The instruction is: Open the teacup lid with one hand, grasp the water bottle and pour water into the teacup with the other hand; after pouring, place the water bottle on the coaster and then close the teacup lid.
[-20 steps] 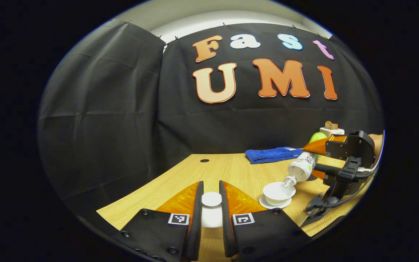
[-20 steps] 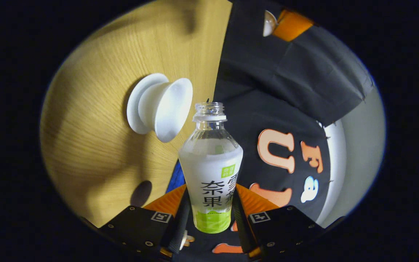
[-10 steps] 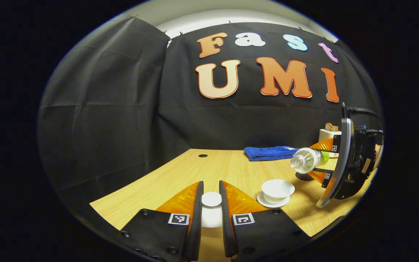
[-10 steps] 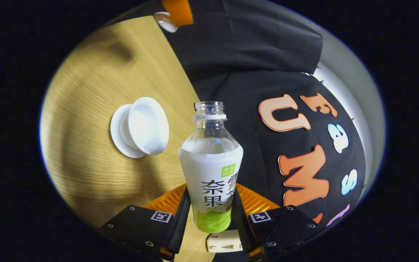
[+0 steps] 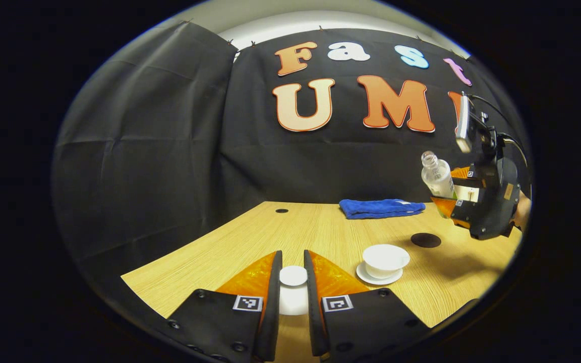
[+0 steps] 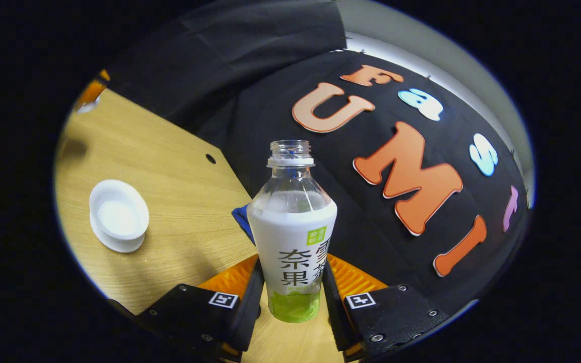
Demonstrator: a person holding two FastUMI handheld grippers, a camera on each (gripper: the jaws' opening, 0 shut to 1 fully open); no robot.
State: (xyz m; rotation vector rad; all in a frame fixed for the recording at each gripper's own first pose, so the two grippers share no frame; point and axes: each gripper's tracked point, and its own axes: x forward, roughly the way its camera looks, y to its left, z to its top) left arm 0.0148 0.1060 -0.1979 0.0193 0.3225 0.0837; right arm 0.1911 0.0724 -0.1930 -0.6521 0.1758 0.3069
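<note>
- The right gripper (image 6: 290,297) is clamped on the water bottle (image 6: 292,237); both fingers press against the lower part of its labelled body.
- In the right gripper view the bottle's long axis runs straight away from the camera along the fingers, with its open, capless neck at the far end and its green base down between the fingers.
- In the left gripper view the same bottle (image 5: 437,176) is held up in the air above the table (image 5: 321,237), close to upright, its neck pointing up and leaning slightly towards the left of that view.
- The right gripper (image 5: 477,201) shows there at the right edge, raised off the table.
- The coaster (image 5: 425,240), a dark round disc, lies flat on the table below the raised bottle and apart from it.
- The teacup (image 5: 385,259) stands open on its white saucer (image 5: 379,276), on the table between the left gripper's fingers and the coaster.
- In the right gripper view the teacup (image 6: 118,216) sits off to the left of the bottle, well apart from it.
- The left gripper (image 5: 293,297) is closed on the white teacup lid (image 5: 293,277), a finger pressing each side, holding it low over the near table edge, to the left of the teacup.
- A blue cloth (image 5: 381,207) lies folded at the far side of the table, near the booth wall.
</note>
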